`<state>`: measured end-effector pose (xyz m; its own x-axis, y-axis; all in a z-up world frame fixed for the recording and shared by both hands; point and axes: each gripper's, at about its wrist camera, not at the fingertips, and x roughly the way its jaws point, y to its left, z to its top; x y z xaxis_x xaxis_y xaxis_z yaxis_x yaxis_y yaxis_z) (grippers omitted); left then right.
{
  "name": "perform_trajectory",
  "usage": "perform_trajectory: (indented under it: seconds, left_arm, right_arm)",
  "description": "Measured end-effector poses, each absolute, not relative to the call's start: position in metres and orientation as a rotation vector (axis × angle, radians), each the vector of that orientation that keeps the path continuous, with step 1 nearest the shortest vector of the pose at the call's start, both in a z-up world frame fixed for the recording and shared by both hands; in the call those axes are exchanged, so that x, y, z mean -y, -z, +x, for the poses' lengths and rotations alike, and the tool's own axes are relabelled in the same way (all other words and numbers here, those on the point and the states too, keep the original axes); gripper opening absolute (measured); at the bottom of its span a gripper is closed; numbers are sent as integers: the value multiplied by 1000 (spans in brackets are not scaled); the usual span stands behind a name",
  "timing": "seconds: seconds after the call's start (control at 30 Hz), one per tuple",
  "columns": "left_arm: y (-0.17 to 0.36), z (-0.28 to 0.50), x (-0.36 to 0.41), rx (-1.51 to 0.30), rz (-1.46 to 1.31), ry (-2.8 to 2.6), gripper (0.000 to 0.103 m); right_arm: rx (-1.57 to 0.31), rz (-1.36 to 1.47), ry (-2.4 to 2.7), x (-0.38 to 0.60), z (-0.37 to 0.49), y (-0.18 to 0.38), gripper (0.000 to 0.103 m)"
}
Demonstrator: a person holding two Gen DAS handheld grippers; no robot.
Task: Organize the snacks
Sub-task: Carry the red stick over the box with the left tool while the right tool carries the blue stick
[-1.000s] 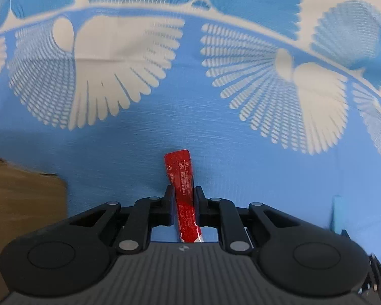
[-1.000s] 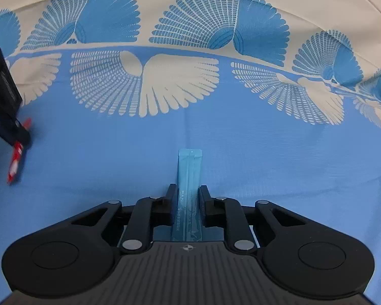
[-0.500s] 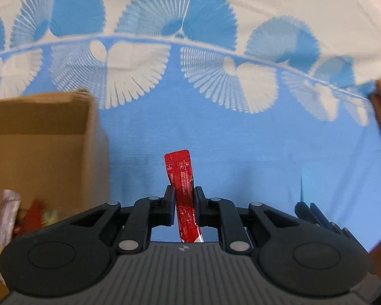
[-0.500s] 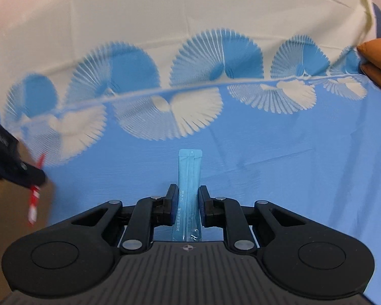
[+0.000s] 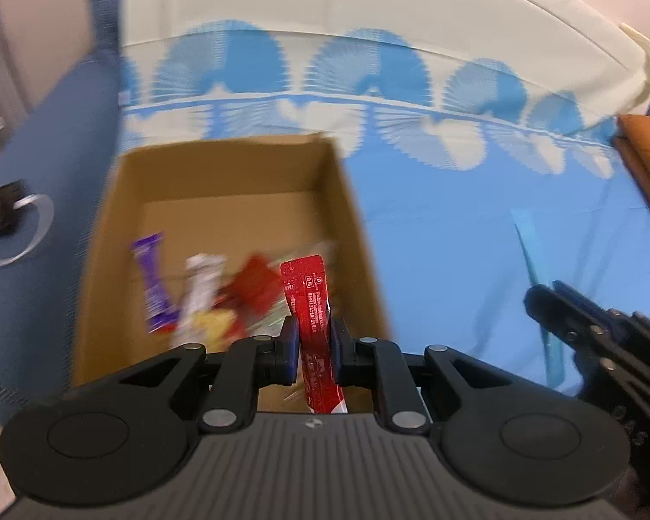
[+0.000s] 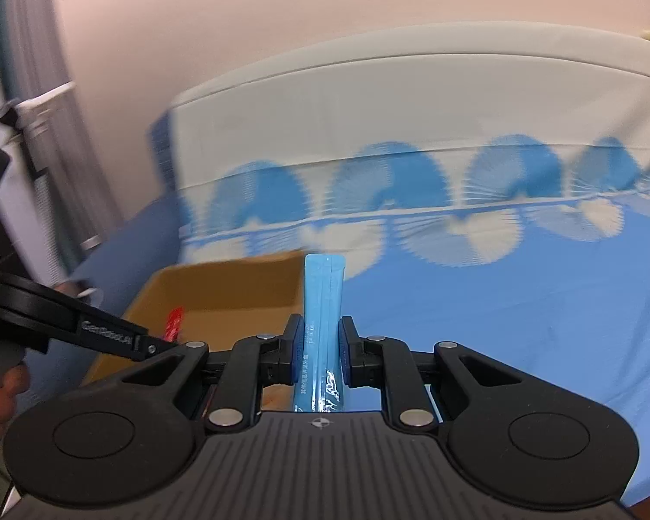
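My left gripper (image 5: 311, 338) is shut on a red snack stick (image 5: 308, 299) and holds it above the near right part of an open cardboard box (image 5: 351, 216). The box holds several snack packets, among them a purple one (image 5: 151, 277). My right gripper (image 6: 320, 338) is shut on a light blue snack stick (image 6: 323, 299). It hovers to the right of the box (image 6: 221, 286), and shows at the right of the left wrist view (image 5: 541, 299). The left gripper with the red stick (image 6: 174, 325) shows at the left of the right wrist view.
The box stands on a bed with a blue and white fan-patterned cover (image 5: 476, 225). An orange cushion (image 5: 645, 160) lies at the right edge. A white headboard (image 6: 411, 99) and a pink wall are behind. A dark blue surface (image 5: 43, 164) lies left of the box.
Both grippers have risen and swung left toward the box. The left gripper with the red stick is now over the box. The right gripper with the blue stick has come close beside it.
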<state>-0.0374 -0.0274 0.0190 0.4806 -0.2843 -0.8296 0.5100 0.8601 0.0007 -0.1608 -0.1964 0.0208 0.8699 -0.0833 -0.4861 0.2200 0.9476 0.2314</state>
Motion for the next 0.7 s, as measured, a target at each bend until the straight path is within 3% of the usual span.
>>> perform_trajectory:
  seconds: [0.33, 0.7]
  left_arm:
    - [-27, -83, -86, -919, 200, 381, 16]
    - [-30, -96, -102, -903, 156, 400, 16]
  right_arm:
    - [-535, 203, -42, 89, -182, -37, 19]
    - [-554, 113, -78, 57, -188, -43, 19]
